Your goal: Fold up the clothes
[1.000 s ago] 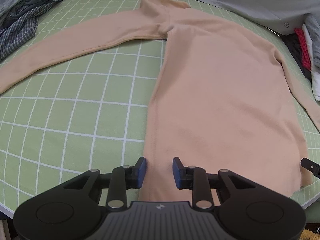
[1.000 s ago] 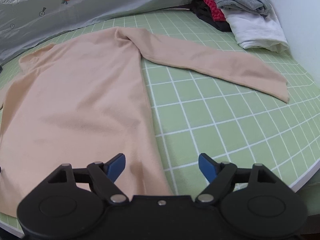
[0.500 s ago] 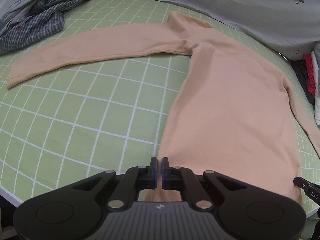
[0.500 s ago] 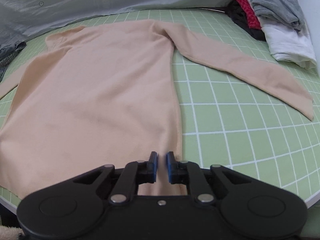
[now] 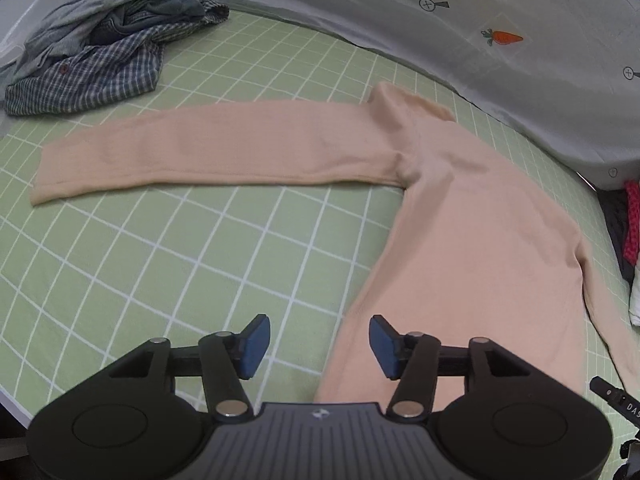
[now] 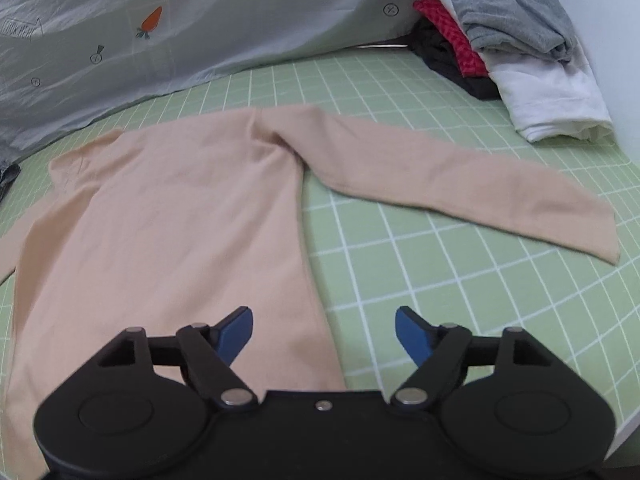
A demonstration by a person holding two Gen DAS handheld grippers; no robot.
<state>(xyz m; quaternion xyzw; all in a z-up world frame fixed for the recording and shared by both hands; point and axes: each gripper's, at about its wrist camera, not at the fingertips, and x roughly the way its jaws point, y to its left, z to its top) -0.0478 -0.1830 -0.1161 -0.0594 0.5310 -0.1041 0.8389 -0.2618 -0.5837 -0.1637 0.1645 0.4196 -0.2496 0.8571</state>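
Observation:
A peach long-sleeved top [image 5: 472,232] [image 6: 168,232] lies flat on the green checked sheet [image 5: 168,240] [image 6: 460,272], both sleeves spread out sideways. My left gripper [image 5: 318,342] hovers over the top's lower left hem corner; its jaws are opening and hold nothing. Above the lower right hem edge, my right gripper [image 6: 324,334] has its jaws opening too, wide apart, with no cloth pinched between the blue pads [image 6: 236,334]. The left sleeve [image 5: 200,152] reaches toward the left; the right sleeve [image 6: 460,184] reaches toward the right.
A heap of checked and grey clothes [image 5: 104,48] lies at the far left. Folded grey, white, red and black clothes [image 6: 512,52] are stacked at the far right. A grey sheet with carrot prints [image 6: 200,20] runs along the back. The bed's edge is near the grippers.
Both grippers were shut at the hem half a second ago and now stand open. Both have pulled back and up, so more of the top and bed shows.

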